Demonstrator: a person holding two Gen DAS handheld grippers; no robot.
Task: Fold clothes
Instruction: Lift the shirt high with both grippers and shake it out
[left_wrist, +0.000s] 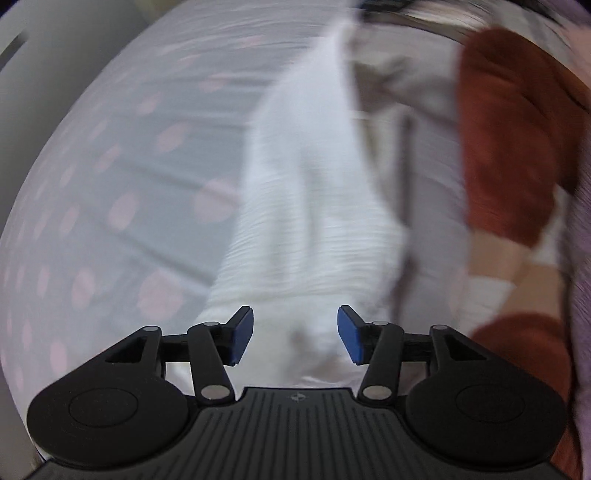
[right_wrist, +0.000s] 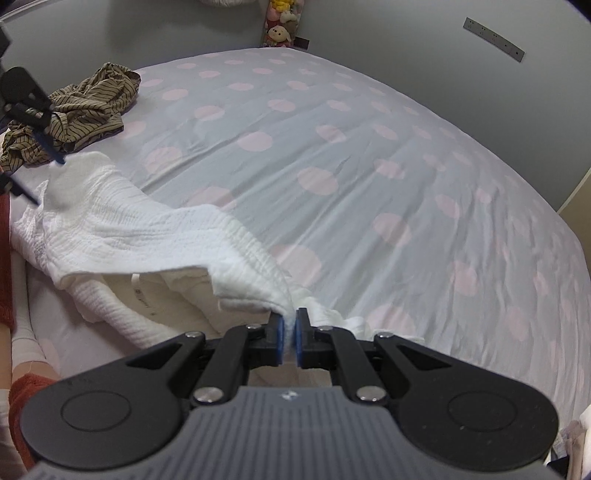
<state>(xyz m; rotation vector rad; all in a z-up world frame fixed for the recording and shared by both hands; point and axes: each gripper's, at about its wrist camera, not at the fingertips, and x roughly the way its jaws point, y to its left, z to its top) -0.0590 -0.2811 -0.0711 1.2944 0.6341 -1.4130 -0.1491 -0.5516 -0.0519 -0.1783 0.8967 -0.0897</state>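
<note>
While the right gripper (right_wrist: 290, 334) pinches a corner of the white garment (right_wrist: 147, 236) at the lower centre of the right wrist view, its jaws nearly closed with cloth bunched between the blue pads (right_wrist: 280, 338), the folding is judged to be at an early stage. The garment runs from that corner up toward the upper left of the frame, partly lifted and partly rumpled on the bed (right_wrist: 369, 166), whose sheet is pale grey with pink dots. No clean fold line or squared edge is visible; an inner label shows beneath the raised flap at lower left.

The left gripper (left_wrist: 295, 334) appears at the bottom centre of its own blurred view with jaws standing apart and no cloth between the pads (left_wrist: 242, 334); the garment (left_wrist: 306, 206) lies directly beyond them, stretching toward the top of the frame. In the right wrist view the same gripper (right_wrist: 33, 155) sits at the left edge, near the garment's far end.

A striped garment (right_wrist: 77, 110) lies crumpled at the upper left of the bed, apparently untouched. A rust-red cloth (left_wrist: 509, 140) fills the right side of the left view; what it is cannot be told.

Judged remaining: a second grasp by the left gripper, spreading the white garment flat, all of its folds, and then the striped one.
</note>
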